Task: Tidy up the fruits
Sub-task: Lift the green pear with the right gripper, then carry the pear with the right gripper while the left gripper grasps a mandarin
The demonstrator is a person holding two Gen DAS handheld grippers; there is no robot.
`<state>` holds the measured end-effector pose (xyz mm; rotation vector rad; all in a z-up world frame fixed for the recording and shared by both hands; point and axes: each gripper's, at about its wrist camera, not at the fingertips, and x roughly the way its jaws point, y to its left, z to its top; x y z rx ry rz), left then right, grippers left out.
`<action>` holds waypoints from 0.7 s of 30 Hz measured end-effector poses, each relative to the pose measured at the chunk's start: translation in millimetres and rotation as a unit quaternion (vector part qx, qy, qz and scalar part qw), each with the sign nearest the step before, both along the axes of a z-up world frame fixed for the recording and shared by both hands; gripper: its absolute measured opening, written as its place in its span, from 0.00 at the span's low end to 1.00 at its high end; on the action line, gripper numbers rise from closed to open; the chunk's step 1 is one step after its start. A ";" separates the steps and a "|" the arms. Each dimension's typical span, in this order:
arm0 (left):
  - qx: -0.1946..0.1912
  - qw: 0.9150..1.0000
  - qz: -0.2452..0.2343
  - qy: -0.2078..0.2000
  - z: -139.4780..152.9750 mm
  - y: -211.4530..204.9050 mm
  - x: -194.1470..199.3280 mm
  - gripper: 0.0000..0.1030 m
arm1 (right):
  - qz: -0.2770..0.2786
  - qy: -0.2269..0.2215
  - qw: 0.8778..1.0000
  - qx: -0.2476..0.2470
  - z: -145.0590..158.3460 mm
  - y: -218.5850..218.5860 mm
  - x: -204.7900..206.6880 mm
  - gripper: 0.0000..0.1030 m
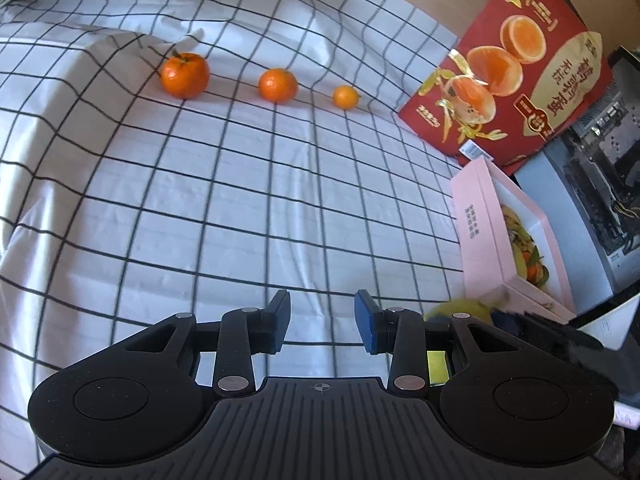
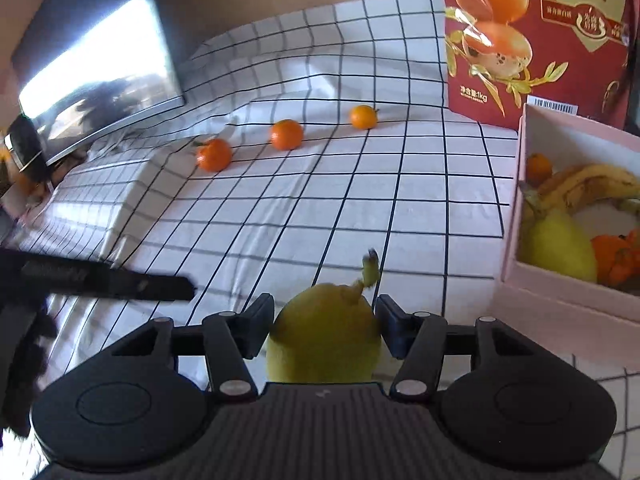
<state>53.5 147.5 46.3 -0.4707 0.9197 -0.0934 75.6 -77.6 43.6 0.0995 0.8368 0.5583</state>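
Loose on the checked cloth (image 2: 280,216): three oranges — large (image 2: 214,155), middle (image 2: 286,134), small (image 2: 363,117). One yellow-green pear (image 2: 324,340) in the near foreground. Boxes: two, one pink (image 2: 560,312), one red (image 2: 560,40). In the pink box: one pear (image 2: 556,240), bananas (image 2: 588,184), oranges; count uncertain.

Both tools are matte black plastic — the left gripper (image 1: 322,322) carries blue pads on short fingers, linked by arms with silver rivets to two round discs; the right gripper (image 2: 324,326) matches, with a ribbed central plate bearing a small crosshair mark.
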 end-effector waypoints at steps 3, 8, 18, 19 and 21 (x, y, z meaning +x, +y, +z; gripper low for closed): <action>0.000 1.000 -0.011 -0.001 -1.4 -9.9 1.0 0.38 | 0.019 -0.013 1.000 -0.001 5.2 -8.9 -15.6 0.54; 0.003 1.000 -0.023 -0.002 -4.6 -26.5 -0.9 0.38 | 0.040 -0.055 0.998 -0.016 8.4 -7.4 -38.6 0.51; 0.024 1.000 0.006 -0.002 -7.1 -16.9 5.3 0.38 | 0.067 -0.134 0.988 -0.036 -0.6 12.3 -58.9 0.49; 0.025 1.000 0.008 0.001 -6.9 -15.1 7.2 0.38 | 0.069 -0.136 0.988 -0.036 -1.6 14.1 -58.7 0.50; 0.025 1.000 0.010 0.000 -5.2 -13.4 8.9 0.38 | 0.074 -0.135 0.987 -0.036 -3.2 15.5 -58.4 0.50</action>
